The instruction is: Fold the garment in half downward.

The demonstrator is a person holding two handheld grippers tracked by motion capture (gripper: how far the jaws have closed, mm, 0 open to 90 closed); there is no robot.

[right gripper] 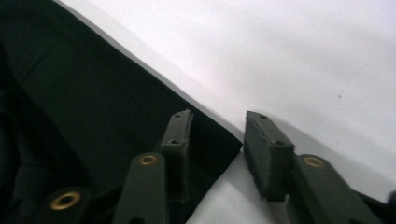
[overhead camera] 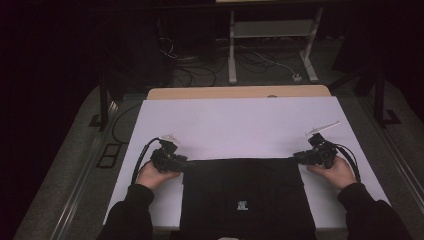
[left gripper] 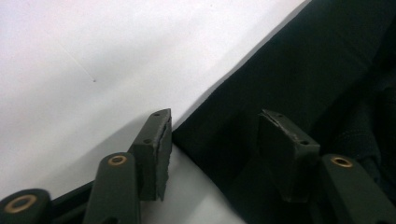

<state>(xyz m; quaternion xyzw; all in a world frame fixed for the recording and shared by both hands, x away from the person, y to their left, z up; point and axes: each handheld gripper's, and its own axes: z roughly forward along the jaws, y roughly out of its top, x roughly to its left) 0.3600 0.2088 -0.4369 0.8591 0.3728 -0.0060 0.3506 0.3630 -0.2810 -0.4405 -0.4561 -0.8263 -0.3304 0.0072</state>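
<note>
Sleeves, dark, come in from the bottom edge of the high view, one hand per gripper. Black garment (overhead camera: pixel 247 197) lies flat on the white sheet (overhead camera: pixel 240 125) covering the bench, near edge hanging at the person's side, small white logo (overhead camera: pixel 242 205) approx. mid-cloth, far edge running straight across betw. the two grippers.

Left gripper (overhead camera: pixel 184 164) sits at the garment's far left corner, pointing inward. In the left gripper view (left gripper: pixel 212 144) its jaws are apart w/ the cloth corner (left gripper: pixel 219 140) betw. them: one pad rests over the fabric, the other stands just beside the cloth edge on bare white. Gap shows betw. pads, so not clamped.

Right gripper (overhead camera: pixel 296 158) mirrors it at the far right corner, pointing inward too. Right gripper view (right gripper: pixel 217 149): jaws apart, corner of the garment (right gripper: pixel 210 140) lies in the gap, one pad over the black fabric, other pad on the white side, near the corner tip but not pressing it.

Cables trail from both grippers back along the hands.

Beyond the sheet: strip of bare wood bench top (overhead camera: pixel 240 92), then dark floor w/ loose cables (overhead camera: pixel 200 70) and a white metal stand (overhead camera: pixel 272 45) furthest off.
</note>
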